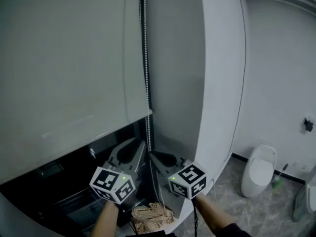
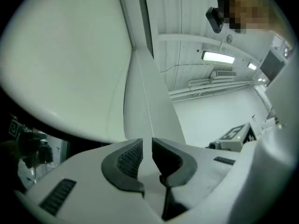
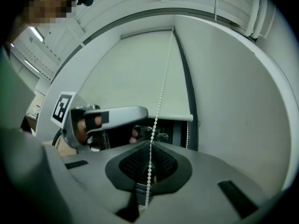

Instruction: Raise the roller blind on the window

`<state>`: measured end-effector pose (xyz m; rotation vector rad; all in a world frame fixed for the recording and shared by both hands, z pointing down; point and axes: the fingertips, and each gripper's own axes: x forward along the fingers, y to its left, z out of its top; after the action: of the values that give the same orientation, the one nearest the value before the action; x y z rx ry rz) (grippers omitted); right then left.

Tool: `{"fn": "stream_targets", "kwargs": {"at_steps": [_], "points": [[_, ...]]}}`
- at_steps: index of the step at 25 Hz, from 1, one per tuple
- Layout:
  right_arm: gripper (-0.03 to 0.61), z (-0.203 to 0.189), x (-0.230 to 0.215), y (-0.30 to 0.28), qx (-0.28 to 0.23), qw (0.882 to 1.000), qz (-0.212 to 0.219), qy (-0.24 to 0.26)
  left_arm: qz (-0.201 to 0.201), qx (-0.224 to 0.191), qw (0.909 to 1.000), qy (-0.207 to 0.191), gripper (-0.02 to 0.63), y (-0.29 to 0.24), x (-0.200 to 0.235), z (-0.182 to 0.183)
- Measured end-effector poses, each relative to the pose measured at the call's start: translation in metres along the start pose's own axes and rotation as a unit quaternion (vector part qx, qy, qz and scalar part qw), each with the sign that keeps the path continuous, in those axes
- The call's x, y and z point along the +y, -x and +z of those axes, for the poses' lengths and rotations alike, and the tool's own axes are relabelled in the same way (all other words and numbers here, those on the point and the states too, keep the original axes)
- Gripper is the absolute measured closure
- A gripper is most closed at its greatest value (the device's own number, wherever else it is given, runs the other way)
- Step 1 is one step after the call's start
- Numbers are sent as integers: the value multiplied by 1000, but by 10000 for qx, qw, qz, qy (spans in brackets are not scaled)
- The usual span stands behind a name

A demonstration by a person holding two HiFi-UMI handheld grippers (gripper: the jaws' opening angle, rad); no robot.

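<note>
The bead chain (image 1: 146, 58) hangs vertically along the right edge of the part-lowered roller blind (image 1: 69, 73), rising straight above the right gripper (image 3: 149, 160) clamped on it, with the left gripper (image 2: 147, 149) alongside, slightly parted.

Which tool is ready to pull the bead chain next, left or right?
Probably the right. The right tool is shut on the bead chain, so it can pull straight away. The left tool has its jaws slightly apart, clamping nothing.

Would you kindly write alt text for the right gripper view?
The right gripper has its jaws shut on a white bead chain that runs up beside a pale grey roller blind, partly raised over a dark window.
</note>
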<state>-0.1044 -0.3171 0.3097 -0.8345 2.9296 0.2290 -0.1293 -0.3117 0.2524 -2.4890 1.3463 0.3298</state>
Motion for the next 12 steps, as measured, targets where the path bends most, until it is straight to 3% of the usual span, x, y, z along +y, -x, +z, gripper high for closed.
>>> {"fn": "stream_targets", "kwargs": {"at_steps": [6,12], "points": [[561,2,1,9,-101,9999,-15,-7,-296,-93,9994,-158,580,-41,-3,48],[561,10,-7,21,-168,9998,-91,-27,-771,-211,9963,314,575,-64,-14,91]]}}
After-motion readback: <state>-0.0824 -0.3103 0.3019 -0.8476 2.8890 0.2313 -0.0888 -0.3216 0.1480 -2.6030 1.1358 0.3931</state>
